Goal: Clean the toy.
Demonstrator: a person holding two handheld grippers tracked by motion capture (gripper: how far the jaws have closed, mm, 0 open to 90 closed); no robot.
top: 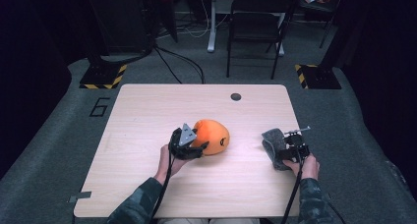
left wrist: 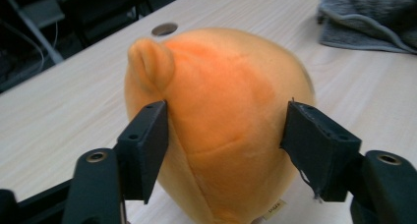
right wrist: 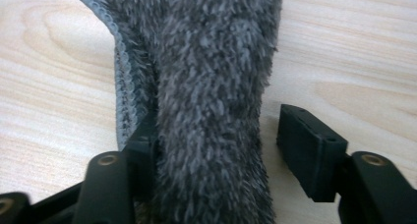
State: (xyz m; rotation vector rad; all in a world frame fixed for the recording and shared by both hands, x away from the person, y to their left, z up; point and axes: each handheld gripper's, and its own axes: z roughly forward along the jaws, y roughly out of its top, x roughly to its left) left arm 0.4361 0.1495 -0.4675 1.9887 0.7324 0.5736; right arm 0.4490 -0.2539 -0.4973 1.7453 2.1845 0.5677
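One camera hangs above the person's side of the surface (top: pixel 147 194), looking forward and down, far enough back to take in the whole top, the chair (top: pixel 255 22) and the floor beyond. A second rides on the left tongs (left wrist: pixel 226 150), looking along their jaws, pressed close to the orange plush toy (left wrist: pixel 221 121). A third rides on the right tongs (right wrist: pixel 216 155), nearly nose-down on the grey cloth (right wrist: pixel 206 86). The high view shares the toy (top: pixel 212 136) and cloth (top: pixel 273 145) with both; the left one catches the cloth (left wrist: pixel 369 17) farther off too.
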